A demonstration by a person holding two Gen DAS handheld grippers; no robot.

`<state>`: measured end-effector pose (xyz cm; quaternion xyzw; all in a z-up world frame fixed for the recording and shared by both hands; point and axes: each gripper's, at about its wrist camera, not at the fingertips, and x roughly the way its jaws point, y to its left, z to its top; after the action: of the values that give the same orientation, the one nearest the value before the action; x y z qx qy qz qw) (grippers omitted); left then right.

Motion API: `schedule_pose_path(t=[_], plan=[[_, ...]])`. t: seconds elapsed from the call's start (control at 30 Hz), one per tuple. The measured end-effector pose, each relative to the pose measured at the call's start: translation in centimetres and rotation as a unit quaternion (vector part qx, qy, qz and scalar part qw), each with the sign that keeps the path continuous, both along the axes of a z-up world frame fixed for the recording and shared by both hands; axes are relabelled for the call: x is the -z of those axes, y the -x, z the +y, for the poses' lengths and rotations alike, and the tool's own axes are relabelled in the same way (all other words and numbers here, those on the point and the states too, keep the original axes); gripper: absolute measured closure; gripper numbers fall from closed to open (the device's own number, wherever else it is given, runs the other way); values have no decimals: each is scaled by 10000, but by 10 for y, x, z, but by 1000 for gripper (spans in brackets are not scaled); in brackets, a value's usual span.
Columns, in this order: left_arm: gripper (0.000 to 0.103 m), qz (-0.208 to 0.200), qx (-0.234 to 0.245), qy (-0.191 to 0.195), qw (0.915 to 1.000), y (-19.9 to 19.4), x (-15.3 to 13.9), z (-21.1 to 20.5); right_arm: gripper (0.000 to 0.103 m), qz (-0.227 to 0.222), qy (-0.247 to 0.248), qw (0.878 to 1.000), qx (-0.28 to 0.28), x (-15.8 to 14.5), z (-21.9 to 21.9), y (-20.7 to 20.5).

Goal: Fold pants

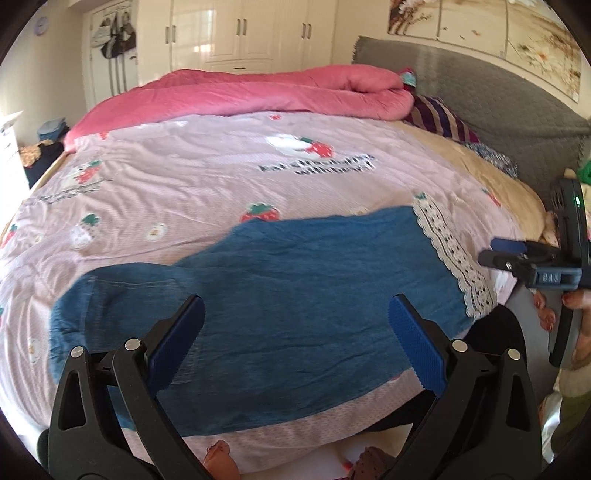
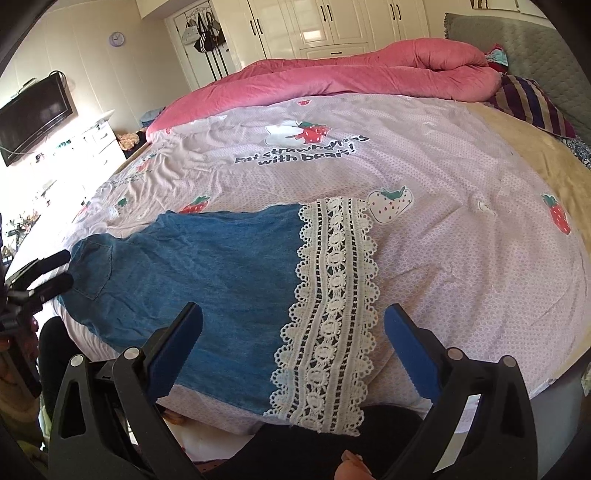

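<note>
Pants (image 1: 295,295) of blue denim lie flat along the near edge of the bed (image 2: 461,258), stretched sideways in front of you, with a broad band of white lace trim (image 2: 332,314) at the hem end on your right. A stitched pocket (image 2: 94,273) shows near the opposite end on your left. The cloth is lightly creased and rests on a pink sheet (image 1: 184,184) printed with strawberries and bears.

Your left gripper (image 1: 295,343) hangs above the denim, its blue-padded fingers (image 1: 417,347) spread wide with nothing between them. Your right gripper (image 2: 293,347) sits above the lace end, fingers (image 2: 177,347) likewise parted and empty. In the left wrist view you can see your hand (image 1: 576,306) wrapped around the right tool's handle, off the bed's right edge.

Farther back, a rolled pink quilt (image 2: 369,70) lies across the far side of the bed, with a striped pillow (image 2: 532,103) against the grey headboard (image 1: 480,85). White wardrobes (image 2: 332,22) line the back wall, and a television (image 2: 33,114) hangs on the left.
</note>
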<state>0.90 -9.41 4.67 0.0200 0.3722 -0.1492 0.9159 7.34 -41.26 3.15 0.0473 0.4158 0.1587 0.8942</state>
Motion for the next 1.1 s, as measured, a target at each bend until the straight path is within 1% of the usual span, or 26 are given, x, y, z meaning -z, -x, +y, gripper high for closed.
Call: schedule_pose_path(t=[0.13,0.23,0.37,0.47,0.53,0.67,0.8,0.87,0.9,0.93,0.97,1.03,1.1], plan=[[10,115,253,-27,9996,-1,15,-20,5,51,75,10000,-40,4,2,-12],[10,243,582,-75,9980,0,26,-45,5,133,51,9999,4,7,-1,-27],[10,204,1245,-143,9919,9,35,-89,5,350,-92,9993,89,13,-7,-52],[10,266,1584,-178,9869,11,45,-116,5,454,-191,9988,46,17,-9,-70],[10,278,1713,-221,9846,10,50,-130,5,512,-225,9984,-19,20,-9,-81],[10,318,1905,-163,9810,7,57,-146,5,648,-216,9976,-132,30,-8,-102],[10,360,2051,-108,9780,5,60,-156,6,769,-438,9956,-292,40,-7,-116],[11,427,2096,-75,9768,3,64,-160,12,834,-531,9943,-410,43,-4,-122],[12,452,2108,-67,9765,2,65,-163,26,840,-519,9941,-447,44,-2,-124],[14,488,2133,-55,9758,1,67,-165,33,862,-471,9941,-457,43,-1,-126],[17,515,2183,-36,9745,1,69,-168,35,867,-441,9941,-485,42,0,-126],[18,521,2275,-44,9724,2,71,-173,49,829,-517,9935,-580,38,-1,-123],[20,478,2401,-61,9695,4,72,-179,54,801,-633,9925,-671,35,-4,-120]])
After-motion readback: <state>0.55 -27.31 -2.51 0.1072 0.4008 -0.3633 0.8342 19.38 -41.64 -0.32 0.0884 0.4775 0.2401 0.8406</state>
